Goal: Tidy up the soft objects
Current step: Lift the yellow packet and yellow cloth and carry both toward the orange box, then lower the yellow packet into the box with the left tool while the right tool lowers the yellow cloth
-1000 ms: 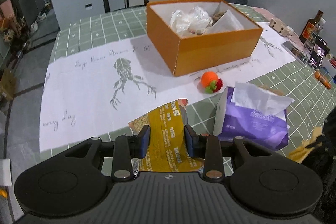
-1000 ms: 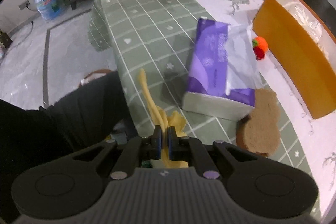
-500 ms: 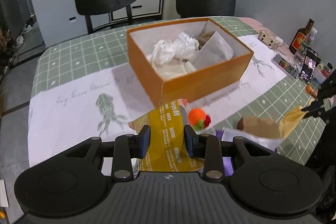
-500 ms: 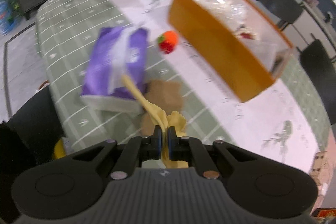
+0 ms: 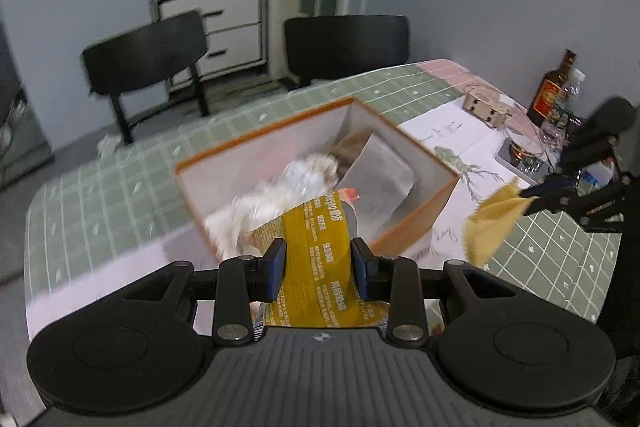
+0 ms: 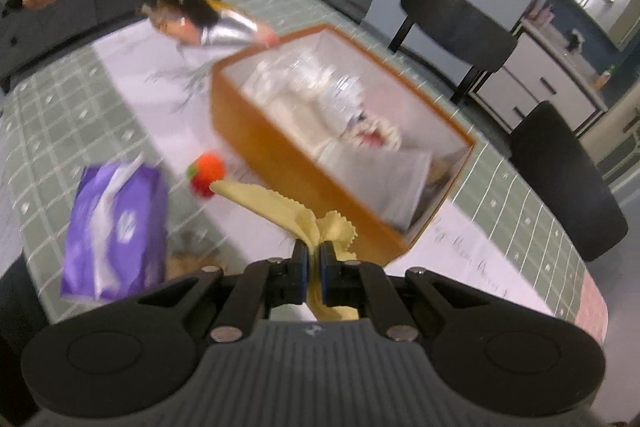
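Left gripper (image 5: pixel 317 264) clamps yellow packet (image 5: pixel 316 267) above box (image 5: pixel 416 223) near wall; right gripper (image 6: pixel 313 269) pinches yellow cloth (image 6: pixel 276 203) near box. Box holds several items; pompom (image 6: pixel 206 175), tissue pack (image 6: pixel 116 231) remain on table (image 6: pixel 60 99).

Crumpled plastic (image 6: pixel 316 83) crowding orange box (image 6: pixel 304 171)

Each wrist view looks forward past its own claw, from above, closely at the shared orange box (image 5: pixel 316 179) (image 6: pixel 340 143) from opposite sides.
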Available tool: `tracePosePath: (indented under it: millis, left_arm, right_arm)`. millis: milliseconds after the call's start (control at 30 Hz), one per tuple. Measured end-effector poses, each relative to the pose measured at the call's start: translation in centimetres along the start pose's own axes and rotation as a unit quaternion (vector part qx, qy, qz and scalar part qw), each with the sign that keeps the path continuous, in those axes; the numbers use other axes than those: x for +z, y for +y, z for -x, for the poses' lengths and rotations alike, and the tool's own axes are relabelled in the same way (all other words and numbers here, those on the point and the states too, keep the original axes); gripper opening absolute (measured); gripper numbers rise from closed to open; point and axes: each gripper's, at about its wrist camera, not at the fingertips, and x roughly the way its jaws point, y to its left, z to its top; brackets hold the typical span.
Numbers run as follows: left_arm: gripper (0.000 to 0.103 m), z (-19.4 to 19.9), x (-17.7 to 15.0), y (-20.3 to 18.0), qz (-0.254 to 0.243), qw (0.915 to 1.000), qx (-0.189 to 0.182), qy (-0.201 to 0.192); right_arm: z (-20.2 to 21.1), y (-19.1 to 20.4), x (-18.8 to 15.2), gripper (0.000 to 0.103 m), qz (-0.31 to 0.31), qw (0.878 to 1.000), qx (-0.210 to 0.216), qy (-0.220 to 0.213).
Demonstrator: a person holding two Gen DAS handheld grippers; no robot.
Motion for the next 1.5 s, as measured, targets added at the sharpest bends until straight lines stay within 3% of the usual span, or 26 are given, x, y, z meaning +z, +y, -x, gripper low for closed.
tracePosePath:
  millis: [233,500,933,1167,1367,1433,1500]
  left_arm:
    - [0.039,-3.8,2.9,-1.6,-0.068,0.9977,-0.004,0.006]
    - [0.039,-8.5,3.2,-1.6,-0.106,0.9935,-0.027,0.032]
    - [0.034,-14.6,2.3,1.2,-0.087,0.9923,-0.026,0.084]
    - [0.032,-16.5,1.4,1.5,-0.080,0.9906,-0.030,0.107]
    - [0.033,-17.7,1.0,1.4,-0.073,0.9898,-0.034,0.118]
    - [0.035,-17.8,0.9,1.1,-0.074,0.9899,-0.031,0.116]
    - [0.041,-17.8,0.9,0.9,-0.079,0.9895,-0.028,0.117]
  right_arm:
    - [-2.3,-3.4,2.8,0.003,-0.011,1.000,-0.018,-0.007]
    - [-5.9,-6.9,5.0,0.003,-0.025,1.000,-0.009,-0.012]
    - [-15.2,-5.5,6.8,0.003,-0.029,0.999,0.042,0.011]
    - [-18.2,-4.5,6.7,0.004,-0.033,0.997,0.068,0.029]
    - [-19.5,-5.5,6.4,0.009,-0.062,0.995,0.068,0.042]
    - [-19.5,-5.8,6.2,0.019,-0.071,0.995,0.064,0.040]
    - [-19.4,-6.1,6.1,0.024,-0.077,0.995,0.057,0.036]
